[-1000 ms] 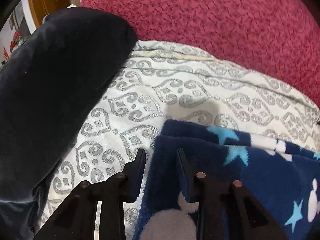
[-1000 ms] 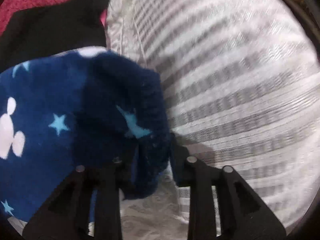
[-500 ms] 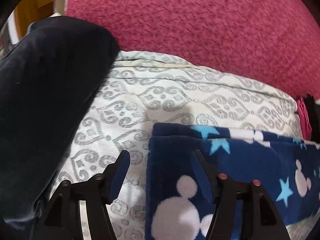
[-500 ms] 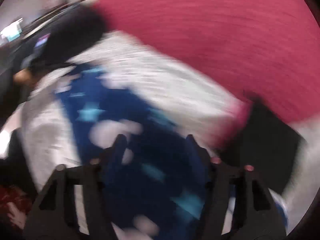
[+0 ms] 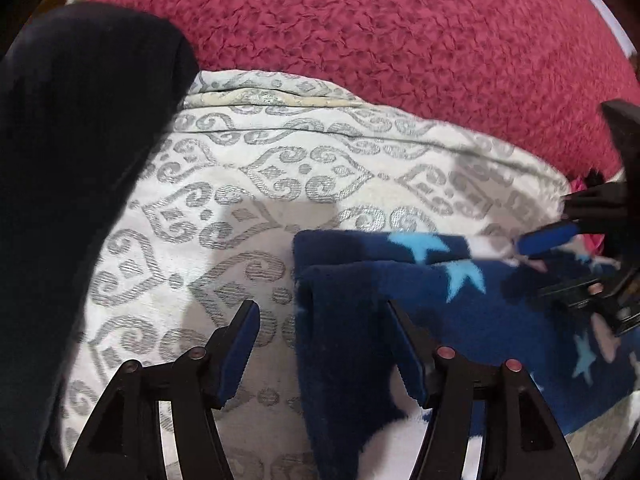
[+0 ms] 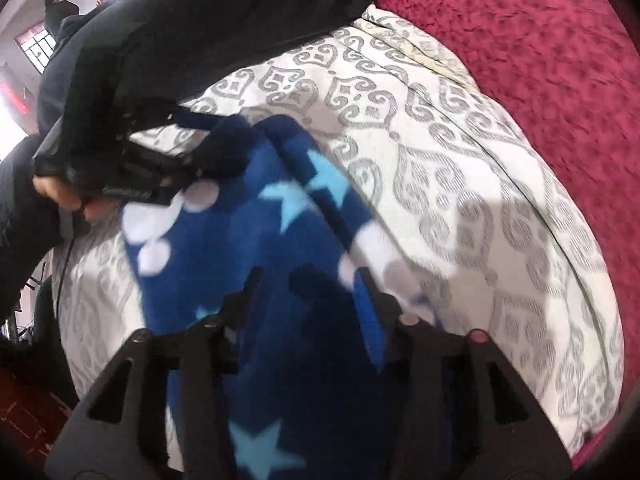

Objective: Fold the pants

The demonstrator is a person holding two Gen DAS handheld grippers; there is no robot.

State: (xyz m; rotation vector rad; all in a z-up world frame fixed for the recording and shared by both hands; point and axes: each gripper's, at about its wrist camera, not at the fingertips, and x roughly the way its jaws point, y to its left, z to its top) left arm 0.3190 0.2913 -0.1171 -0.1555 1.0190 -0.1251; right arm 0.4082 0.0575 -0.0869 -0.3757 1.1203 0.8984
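Note:
Navy fleece pants (image 5: 420, 304) with light blue stars and white mouse heads lie folded on a white cushion with grey scrollwork (image 5: 280, 176). My left gripper (image 5: 320, 320) is open over the left end of the pants, one finger on the cushion side, one over the fleece. My right gripper (image 6: 308, 284) is open low over the other end of the pants (image 6: 256, 248). It also shows at the right edge of the left wrist view (image 5: 580, 256). The left gripper shows in the right wrist view (image 6: 176, 148), beside the far end of the fabric.
A crimson textured blanket (image 5: 400, 40) lies behind the cushion. The person's dark sleeve (image 5: 72, 160) fills the left side; the same sleeve and hand (image 6: 60, 196) are at upper left in the right wrist view. A room with a window (image 6: 36, 44) shows far left.
My left gripper has opened wide and let go of the pants' edge. My right gripper has released the raised fabric, swung round, and now hovers open over the pants lying flat.

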